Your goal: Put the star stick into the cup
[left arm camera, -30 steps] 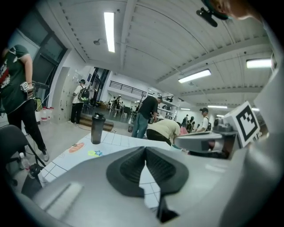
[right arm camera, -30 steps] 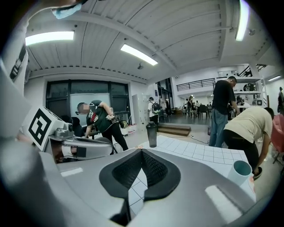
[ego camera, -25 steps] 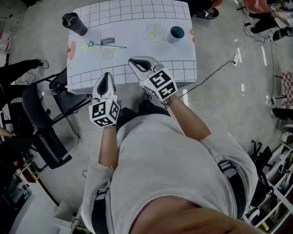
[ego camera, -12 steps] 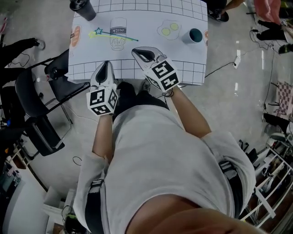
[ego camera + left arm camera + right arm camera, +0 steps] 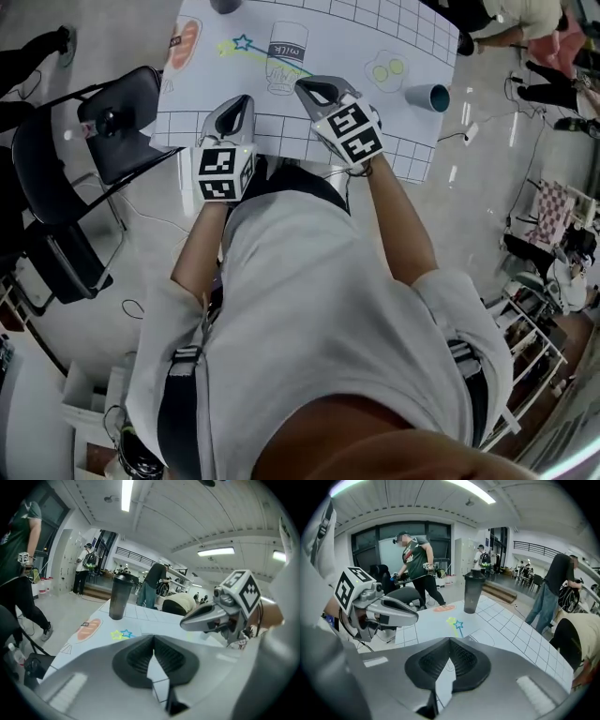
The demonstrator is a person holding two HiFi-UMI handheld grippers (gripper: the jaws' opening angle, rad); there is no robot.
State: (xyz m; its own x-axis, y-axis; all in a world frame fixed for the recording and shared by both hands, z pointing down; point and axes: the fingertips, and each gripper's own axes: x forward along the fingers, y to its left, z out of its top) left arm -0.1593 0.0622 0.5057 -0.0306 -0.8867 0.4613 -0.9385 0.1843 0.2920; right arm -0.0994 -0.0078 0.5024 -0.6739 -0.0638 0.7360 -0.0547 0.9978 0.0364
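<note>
The star stick (image 5: 246, 46) lies flat on the white gridded mat (image 5: 412, 33) at the far left, its blue and yellow star head (image 5: 123, 634) (image 5: 456, 624) pointing left. A teal cup (image 5: 428, 97) stands at the mat's right side. My left gripper (image 5: 234, 107) (image 5: 153, 638) hovers over the mat's near edge, jaws shut and empty. To its right, my right gripper (image 5: 315, 92) (image 5: 450, 641) is level with it, also shut with nothing held. Both sit well short of the stick and far from the cup.
A dark tumbler (image 5: 225, 5) (image 5: 119, 603) (image 5: 472, 592) stands at the far left corner beyond the stick. Food pictures are printed on the mat. A black chair (image 5: 112, 122) stands just left of the table. People stand further off in the room.
Both grippers have moved forward and down, from short of the table to over the mat's near edge. Both stayed shut. The stick and the cup have not moved on the table.
</note>
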